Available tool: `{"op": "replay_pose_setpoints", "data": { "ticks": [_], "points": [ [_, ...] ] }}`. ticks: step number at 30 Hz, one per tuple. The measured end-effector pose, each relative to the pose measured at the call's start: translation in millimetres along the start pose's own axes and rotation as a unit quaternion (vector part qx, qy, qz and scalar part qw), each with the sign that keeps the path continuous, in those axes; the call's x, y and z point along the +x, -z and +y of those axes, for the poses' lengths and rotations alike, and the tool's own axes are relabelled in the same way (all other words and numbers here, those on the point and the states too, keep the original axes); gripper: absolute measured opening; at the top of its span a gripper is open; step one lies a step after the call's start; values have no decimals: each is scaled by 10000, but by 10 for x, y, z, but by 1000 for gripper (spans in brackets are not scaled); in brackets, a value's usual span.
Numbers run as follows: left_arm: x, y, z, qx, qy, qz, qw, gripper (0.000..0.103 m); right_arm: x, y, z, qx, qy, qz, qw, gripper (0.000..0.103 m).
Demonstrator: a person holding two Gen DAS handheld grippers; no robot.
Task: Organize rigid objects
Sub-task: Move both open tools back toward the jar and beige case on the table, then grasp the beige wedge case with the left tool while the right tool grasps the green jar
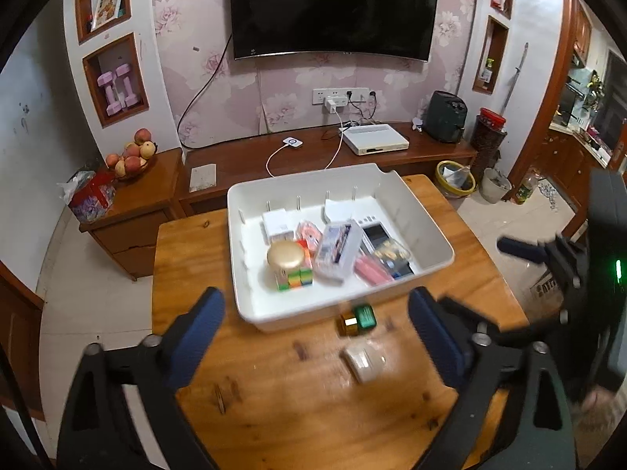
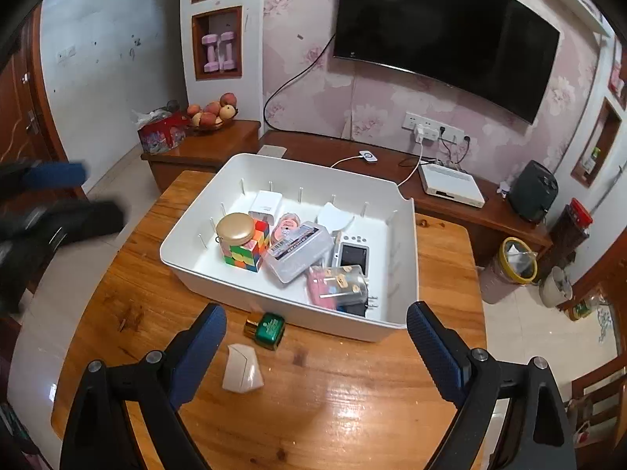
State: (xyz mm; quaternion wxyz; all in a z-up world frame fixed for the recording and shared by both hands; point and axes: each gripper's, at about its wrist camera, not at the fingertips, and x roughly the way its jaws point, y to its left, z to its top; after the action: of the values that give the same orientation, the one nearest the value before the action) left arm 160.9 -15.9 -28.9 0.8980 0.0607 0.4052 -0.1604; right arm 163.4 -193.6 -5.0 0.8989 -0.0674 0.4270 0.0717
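While both grippers hang above the round-cornered wooden table (image 2: 352,411), neither holds anything. Left gripper (image 1: 316,325): blue-padded fingers (image 1: 196,337) spread wide, nothing between the pads; view slightly motion-blurred. Right gripper (image 2: 316,327): fingers likewise wide apart, bare tabletop between them.

White rectangular plastic bin (image 2: 184,258) with slotted inner walls sits at the table's 12 o'clock side. Inside it, from 9 to 3 o'clock in the right wrist view: gold-lidded round jar (image 2: 235,229) resting on a multicoloured puzzle cube (image 2: 245,254); white charger block (image 2: 265,203) behind them; clear plastic case with barcode label (image 2: 299,252), tilted; white compact camera with dark screen (image 2: 352,254); pink item under a clear patterned box (image 2: 337,286).

Outside the bin, just beside its near wall at 6 o'clock: small green bottle with gold cap (image 2: 265,330), lying on its side. At its 7 o'clock, near but apart, a white wedge-shaped piece (image 2: 242,370) lies flat on the wood.
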Motion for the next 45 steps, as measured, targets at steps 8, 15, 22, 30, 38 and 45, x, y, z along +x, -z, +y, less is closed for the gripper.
{"op": "replay_pose_setpoints", "data": {
  "ticks": [8, 15, 22, 30, 38, 45],
  "points": [
    [158, 590, -143, -241, 150, 245, 9993, 99, -10, 129, -24, 116, -140, -69, 9998, 93],
    [774, 1008, -196, -920, 300, 760, 9924, 99, 242, 225, -43, 290, -296, 123, 9991, 84],
    [1198, 1212, -310, -1226, -80, 741, 9897, 99, 576, 314, -142, 712, -530, 372, 9954, 84],
    [1561, 1306, -424, -1513, -414, 764, 9847, 99, 867, 437, -250, 1065, -657, 585, 9904, 78],
    [1692, 1373, -405, -1708, -753, 663, 9802, 98, 988, 505, -349, 1207, -724, 651, 9879, 78],
    [1718, 1396, -457, -1414, -994, 606, 9831, 92, 1087, 551, -366, 1305, -775, 741, 9856, 76]
  ]
}}
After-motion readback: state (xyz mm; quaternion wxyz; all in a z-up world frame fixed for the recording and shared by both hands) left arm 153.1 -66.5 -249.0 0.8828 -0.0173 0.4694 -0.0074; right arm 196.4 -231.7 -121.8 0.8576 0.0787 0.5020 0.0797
